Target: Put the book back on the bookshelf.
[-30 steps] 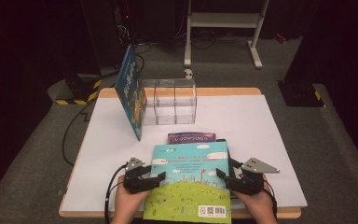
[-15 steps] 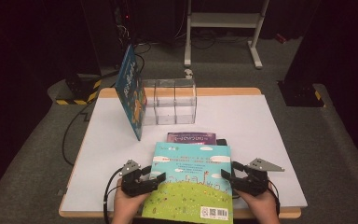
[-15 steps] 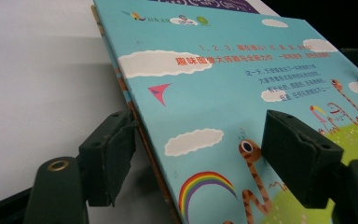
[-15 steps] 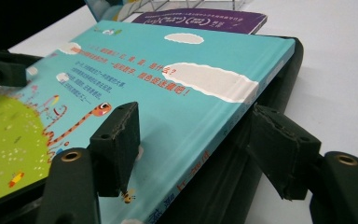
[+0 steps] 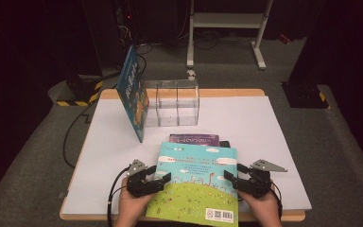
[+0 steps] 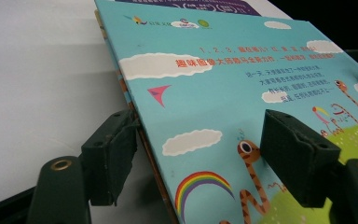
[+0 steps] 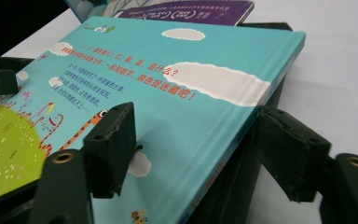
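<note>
**Inspector:** At the near edge of the table (image 5: 274,142), compared with a second ago, the picture book (image 5: 196,189) lies a little nearer the person, and more of the purple book (image 5: 194,139) behind it is uncovered. Both hands have kept to much the same places.

**Assistant:** And the tools?

**Inspector:** The left gripper (image 5: 163,178) straddles the book's left edge, one jaw over the cover and one below the edge. In the left gripper view (image 6: 200,158) the jaws stand wide apart; the lower one touches the book's edge, the upper pad sits on or just over the cover. I cannot tell whether they press. The right gripper (image 5: 231,177) straddles the spine side likewise; its jaws have just been opening, with the book between them, and the right gripper view (image 7: 191,140) shows a gap on the cover side.

**Assistant:** Orientation of the book?

**Inspector:** Back cover up, barcode at the near corner, overhanging the table's front edge. Its long axis runs from the person away toward the far side, slightly skewed.

**Assistant:** Beyond it?

**Inspector:** The purple book lies flat just behind, partly covered. Farther off stands a clear divided box (image 5: 172,101), and a blue book (image 5: 132,94) leans upright against its left side.
</note>
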Action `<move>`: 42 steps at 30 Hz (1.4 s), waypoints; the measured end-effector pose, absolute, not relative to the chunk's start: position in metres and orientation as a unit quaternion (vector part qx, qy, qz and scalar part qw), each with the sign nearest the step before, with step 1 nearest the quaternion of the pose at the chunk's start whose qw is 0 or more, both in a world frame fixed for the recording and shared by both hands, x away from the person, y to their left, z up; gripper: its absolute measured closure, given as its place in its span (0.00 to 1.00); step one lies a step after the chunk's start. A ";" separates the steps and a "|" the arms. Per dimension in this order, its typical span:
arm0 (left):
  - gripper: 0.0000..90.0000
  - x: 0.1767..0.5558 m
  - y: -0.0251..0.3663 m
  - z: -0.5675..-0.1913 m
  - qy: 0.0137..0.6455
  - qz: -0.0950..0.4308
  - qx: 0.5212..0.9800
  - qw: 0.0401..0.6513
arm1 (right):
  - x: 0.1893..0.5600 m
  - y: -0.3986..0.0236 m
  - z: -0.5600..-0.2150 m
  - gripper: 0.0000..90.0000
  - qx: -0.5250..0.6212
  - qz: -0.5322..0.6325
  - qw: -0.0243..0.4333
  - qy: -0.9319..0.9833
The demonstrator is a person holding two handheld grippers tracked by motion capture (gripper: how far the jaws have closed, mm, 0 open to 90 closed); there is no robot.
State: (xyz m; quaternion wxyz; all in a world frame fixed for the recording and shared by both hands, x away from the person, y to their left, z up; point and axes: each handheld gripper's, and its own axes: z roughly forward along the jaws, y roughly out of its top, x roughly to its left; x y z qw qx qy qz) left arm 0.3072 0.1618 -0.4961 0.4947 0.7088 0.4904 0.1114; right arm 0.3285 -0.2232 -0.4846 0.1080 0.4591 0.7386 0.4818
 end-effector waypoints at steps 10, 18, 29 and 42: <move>0.30 0.299 0.158 -0.495 0.479 0.113 0.719 0.491 | 0.328 -0.228 -0.483 0.32 0.466 0.476 0.087 0.740; 0.31 0.322 0.146 -0.489 0.475 0.115 0.730 0.478 | 0.342 -0.232 -0.480 0.32 0.474 0.464 0.107 0.741; 0.33 0.369 0.136 -0.487 0.471 0.114 0.730 0.482 | 0.393 -0.237 -0.472 0.33 0.490 0.433 0.140 0.744; 0.23 0.354 0.143 -0.500 0.471 0.026 0.721 0.508 | 0.352 -0.235 -0.484 0.20 0.491 0.453 0.039 0.743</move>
